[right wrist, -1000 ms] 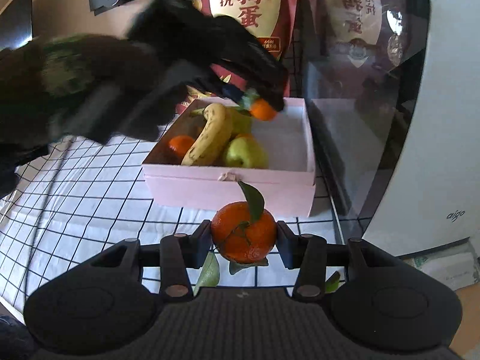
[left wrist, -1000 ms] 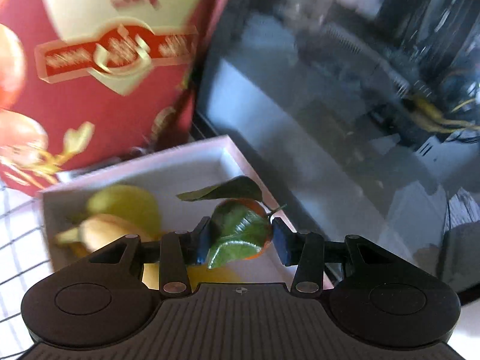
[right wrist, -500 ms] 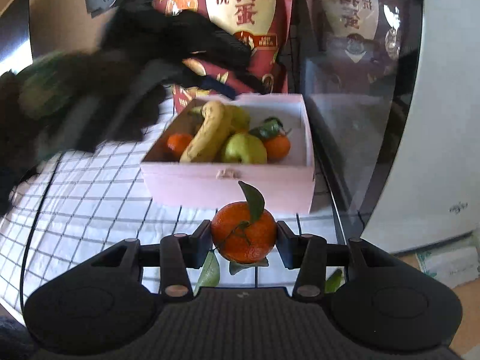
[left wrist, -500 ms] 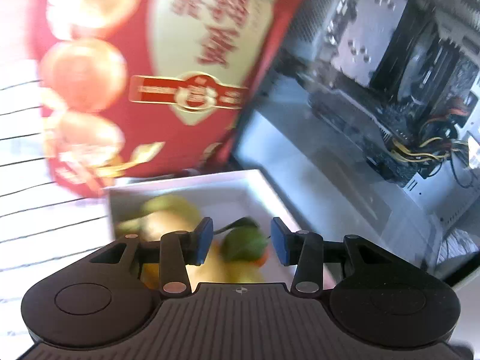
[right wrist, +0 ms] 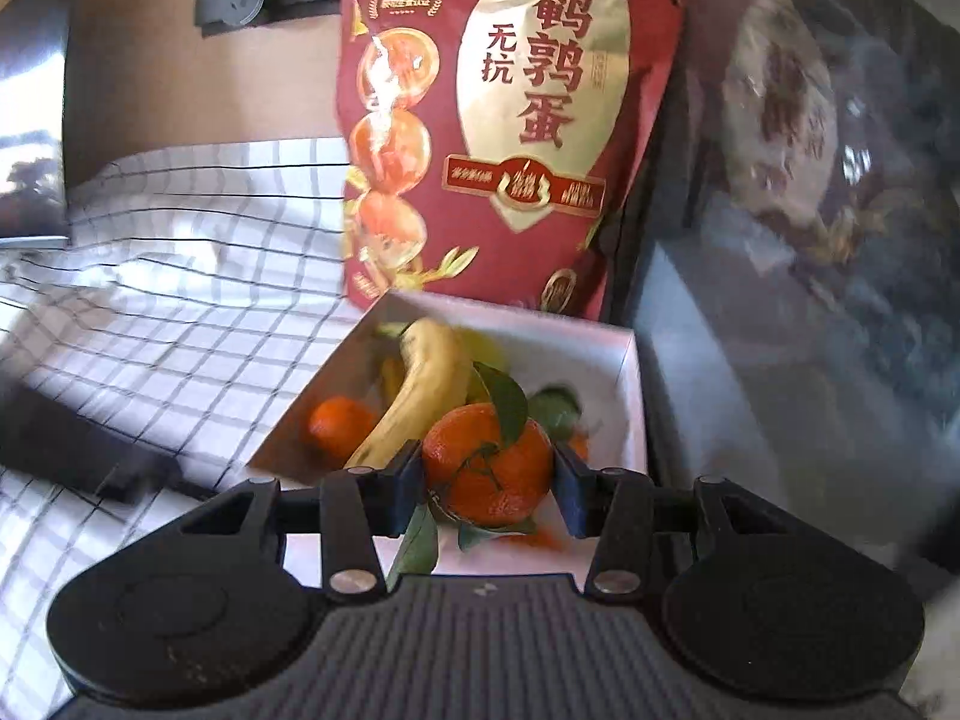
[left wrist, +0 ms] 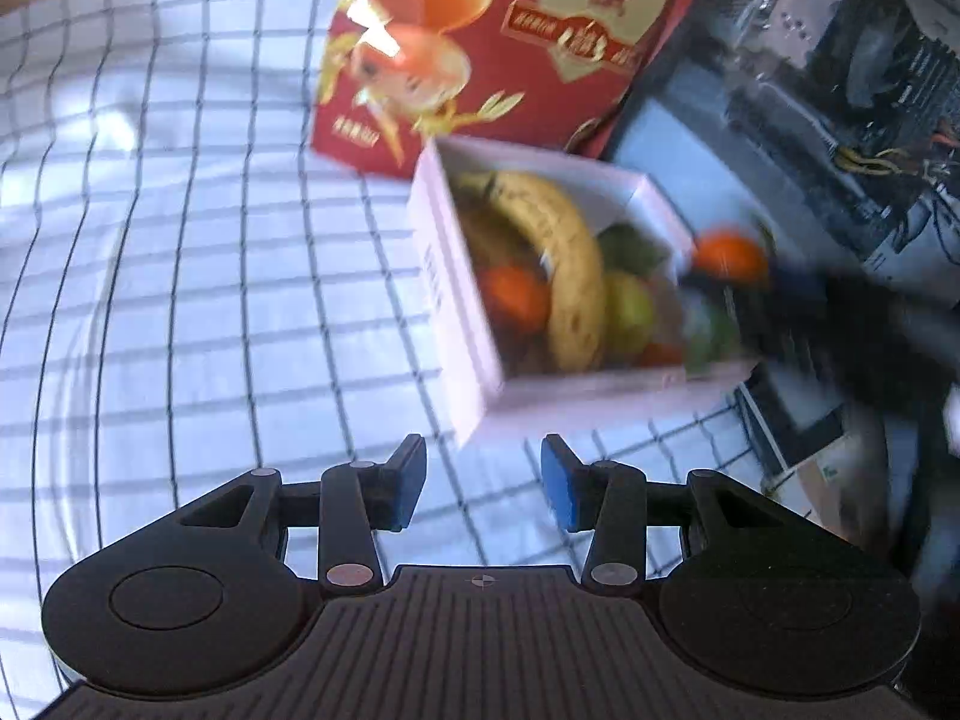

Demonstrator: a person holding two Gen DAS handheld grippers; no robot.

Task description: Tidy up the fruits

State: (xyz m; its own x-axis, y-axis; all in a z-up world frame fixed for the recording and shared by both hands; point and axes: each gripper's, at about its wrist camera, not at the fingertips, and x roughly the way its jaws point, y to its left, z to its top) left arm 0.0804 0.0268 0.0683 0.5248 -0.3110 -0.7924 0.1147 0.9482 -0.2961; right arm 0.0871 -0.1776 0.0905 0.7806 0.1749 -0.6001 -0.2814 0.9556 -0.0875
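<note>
Clearly the placing step is in hand, and the two views show different halves of it.

From the left wrist, the left gripper (left wrist: 483, 483) stands wide apart with nothing between its blue pads (left wrist: 558, 489), hanging over the checked cloth (left wrist: 180, 240) just short of the pink box (left wrist: 456, 324). The box leans close to a red pouch (left wrist: 480, 42) behind it and a dark glass-sided case (left wrist: 810, 90) to its right. Inside lie a banana (left wrist: 570, 264), a green fruit (left wrist: 630, 312) and a small mandarin (left wrist: 516, 300). At the box's right edge a second orange fruit shows in the dark, blurred right gripper; motion blur hides finer detail.

From the right wrist, the right gripper (right wrist: 486, 474) is closed on a leafy mandarin (right wrist: 487, 471), both pads pressed to its sides, held above the near end of the box. The fruit is bright orange with a dimpled skin, a thin stem and dark green leaves above and below it. Another small mandarin (right wrist: 339, 423) sits at the left wall, and a further leafy one is partly hidden behind the held fruit.

My reading: this fruit is the current one to go in. The next move calls for lowering it into the bare patch at the right of the banana, then easing the jaws apart. The rounded fruit may roll against its neighbours, and the leaves could catch a pad.
</note>
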